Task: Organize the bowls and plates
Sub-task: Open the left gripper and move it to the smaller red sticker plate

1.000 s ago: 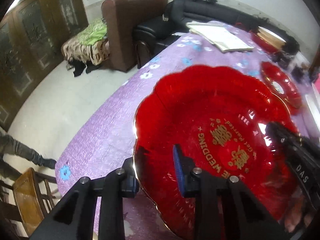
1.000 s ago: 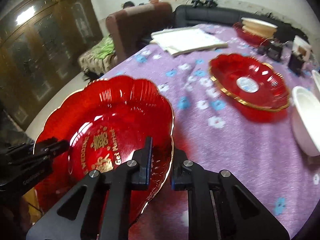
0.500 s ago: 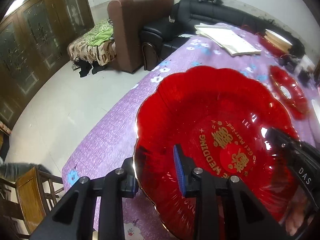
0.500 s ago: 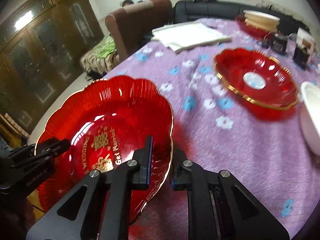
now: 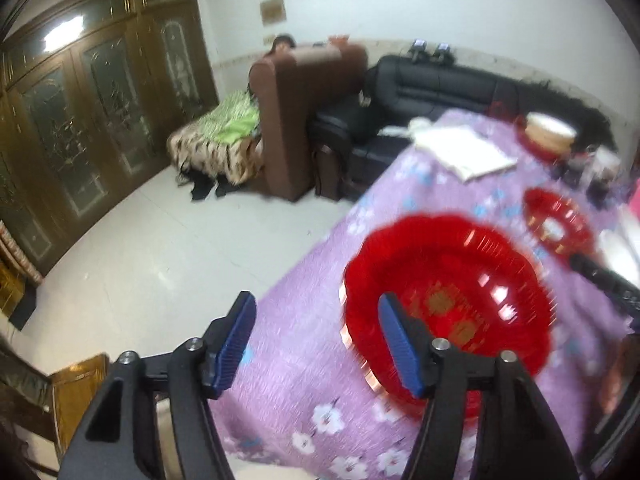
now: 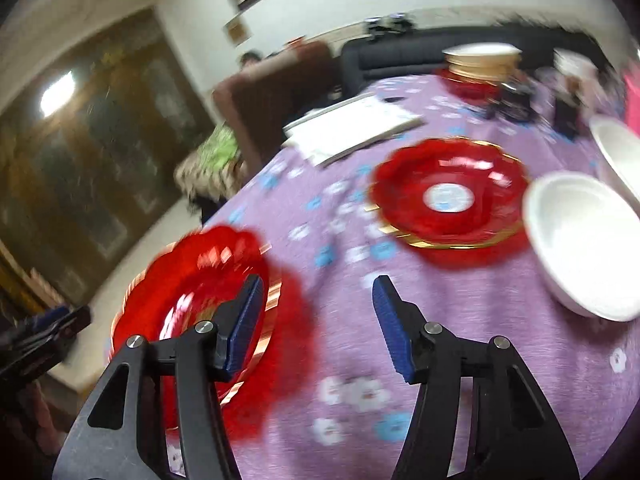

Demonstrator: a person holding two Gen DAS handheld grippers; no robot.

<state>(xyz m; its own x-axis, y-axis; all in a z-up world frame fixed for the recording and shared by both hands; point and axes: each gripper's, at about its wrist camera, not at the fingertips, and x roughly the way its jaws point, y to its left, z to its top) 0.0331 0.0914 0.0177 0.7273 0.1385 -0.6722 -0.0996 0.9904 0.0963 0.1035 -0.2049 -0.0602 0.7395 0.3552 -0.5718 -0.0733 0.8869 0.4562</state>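
The large red scalloped plate (image 5: pixel 460 280) with gold lettering lies on the purple flowered tablecloth (image 5: pixel 304 360) near its corner. My left gripper (image 5: pixel 318 340) hangs above the plate's left rim, jaws opening, with no pad touching the plate. In the right wrist view the same plate (image 6: pixel 188 276) is at the lower left. There my right gripper (image 6: pixel 316 320) stands over its right rim, jaws opening and free of it. A smaller red plate (image 6: pixel 448 196) and a white bowl (image 6: pixel 580 240) sit further along the table. Both views are blurred.
A second white bowl (image 6: pixel 616 148) sits at the right edge. A stack of plates (image 6: pixel 480 60) and white papers (image 6: pixel 352 128) lie at the table's far end. Beyond are a black sofa (image 5: pixel 440 80), a brown armchair (image 5: pixel 296 120) and the pale floor (image 5: pixel 160 248).
Both grippers were shut on opposite rims of the large red plate. Both have let go, opened wide and drawn back and upward, so the plate looks smaller and rests on the cloth.
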